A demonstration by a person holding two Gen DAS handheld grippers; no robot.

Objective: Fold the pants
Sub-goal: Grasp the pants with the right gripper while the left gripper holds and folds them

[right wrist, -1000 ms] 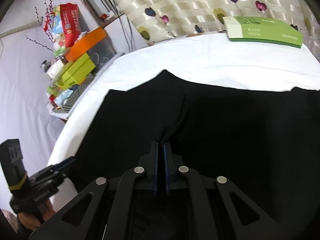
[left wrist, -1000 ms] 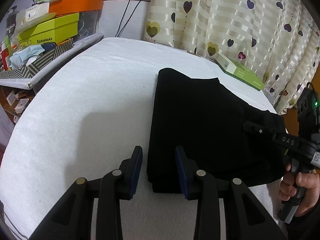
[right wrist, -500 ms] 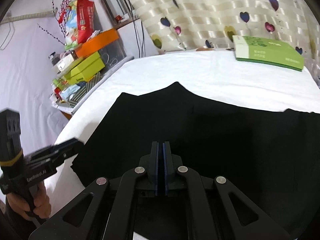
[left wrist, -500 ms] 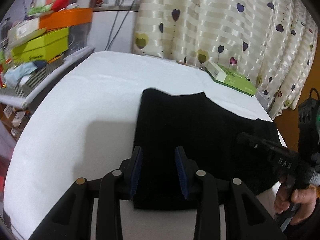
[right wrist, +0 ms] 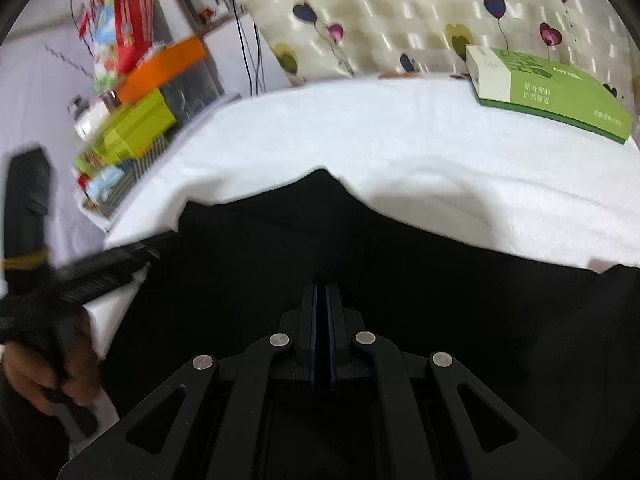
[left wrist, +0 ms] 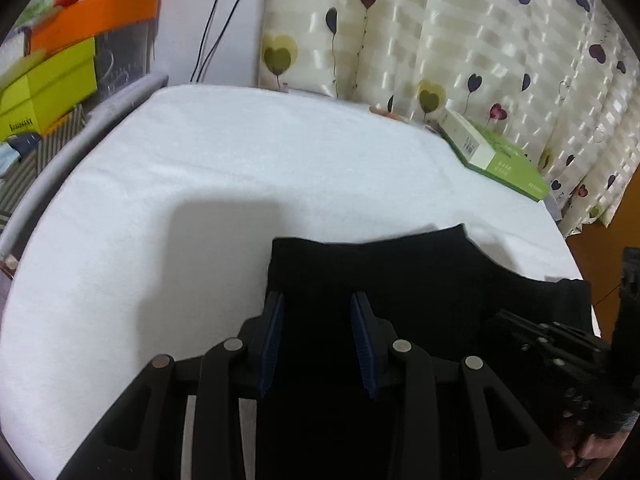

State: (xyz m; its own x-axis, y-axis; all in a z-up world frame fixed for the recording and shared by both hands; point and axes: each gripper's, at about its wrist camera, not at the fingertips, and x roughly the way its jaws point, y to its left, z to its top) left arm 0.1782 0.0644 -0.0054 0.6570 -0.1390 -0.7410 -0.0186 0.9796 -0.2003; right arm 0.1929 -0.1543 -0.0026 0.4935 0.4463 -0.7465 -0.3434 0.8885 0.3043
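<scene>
Since 1 second ago both claws have drawn back toward the near edge, so the black folded fabric pants [left wrist: 420, 300] now fill the lower half of each view instead of lying out ahead. They rest on the white towel-covered bench [left wrist: 208, 184], toward its near right side, with the far fold edge at about 12 o'clock from the claws.

Largest first, the bench carries the pants, then the flat green and white cardboard box [right wrist: 552, 88] at 1 o'clock near the heart-print curtain [left wrist: 440, 40]; it is closed, so its contents cannot be told.

Off the bench at 10 o'clock, the stacked lime-green boxes [left wrist: 44, 88] sit under an orange lid [left wrist: 96, 16], also shut.

The left claw [left wrist: 316, 340] is released, with its blue pads [left wrist: 274, 344] apart over the left edge of the pants and gripping nothing. The right claw [right wrist: 321, 336] is clenched, pads pressed together; whether cloth is pinched between them cannot be told against the black.

To finish well, I would judge that each claw should take a near corner through all layers, lift together, and lay the fold evenly toward 12 o'clock.
</scene>
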